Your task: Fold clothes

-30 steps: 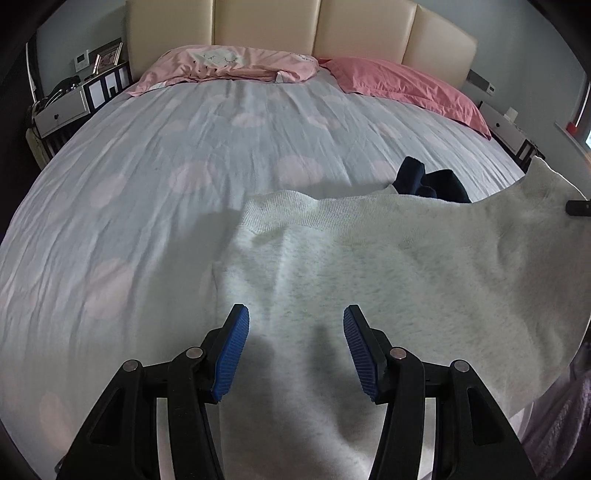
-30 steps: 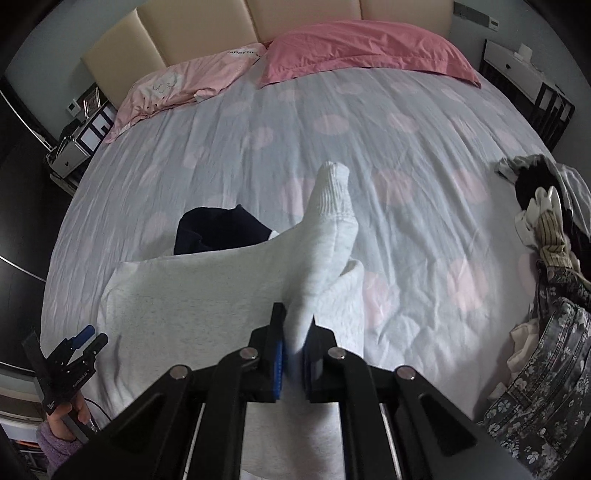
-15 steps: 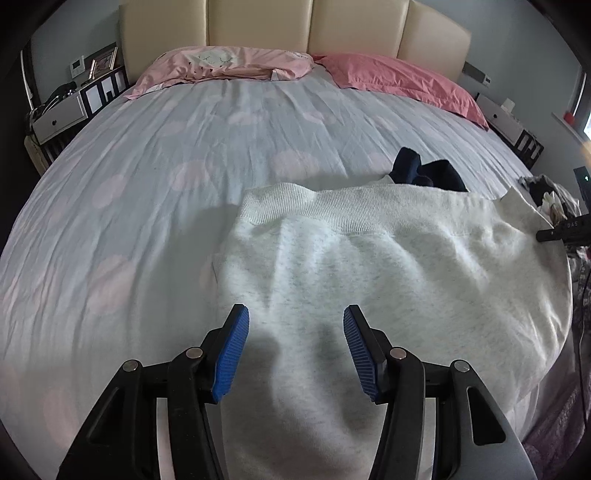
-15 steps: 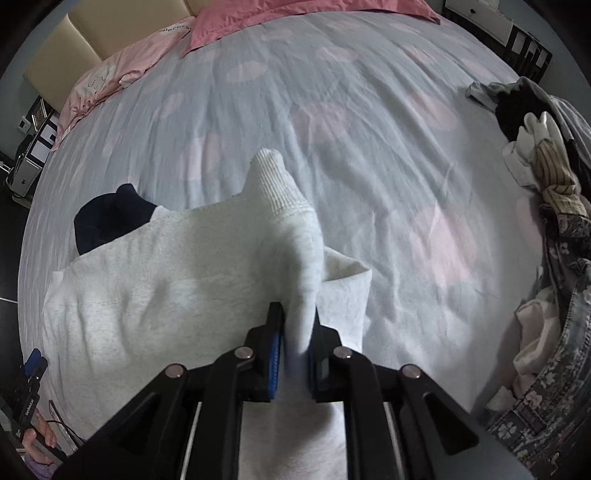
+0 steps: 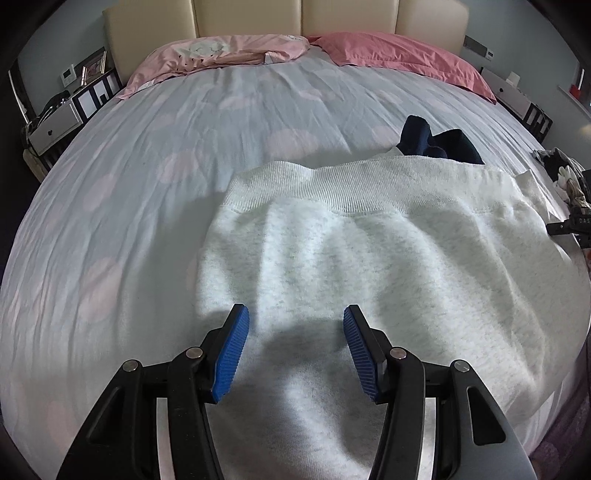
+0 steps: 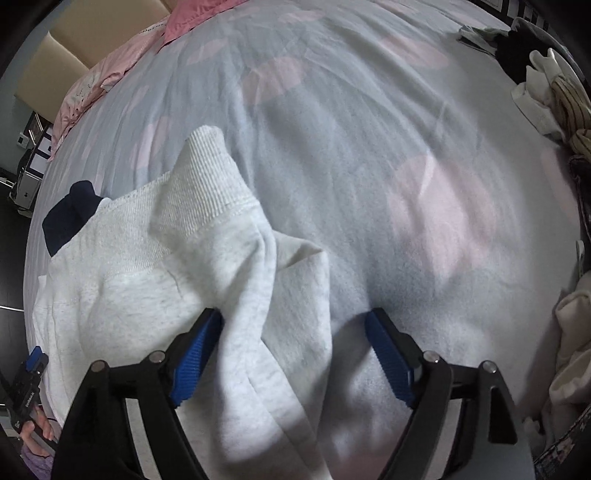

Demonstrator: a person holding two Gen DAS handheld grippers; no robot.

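The bed [image 5: 184, 155] fills my view, pale sheet with faint pink spots, two pink pillows [image 5: 399, 51] at twelve o'clock against the cream headboard [image 5: 351, 14]. Spread across its near half lies the light grey sweatshirt [image 5: 369, 266], ribbed hem toward twelve o'clock. From my right side, its sleeve [image 6: 229, 236] lies folded over the body, cuff pointing to eleven o'clock. A heap of unfolded clothes [image 6: 554, 99] sits at the bed's edge around two to four o'clock. A dark navy garment [image 5: 436, 144] peeks out beyond the hem at one o'clock. My right gripper [image 6: 295, 354] has its fingers springing wide, sleeve cloth lying loose between them, brushing the left pad, not pinched. My left gripper [image 5: 295, 350] hovers over the sweatshirt, fingers half apart, nothing between them.
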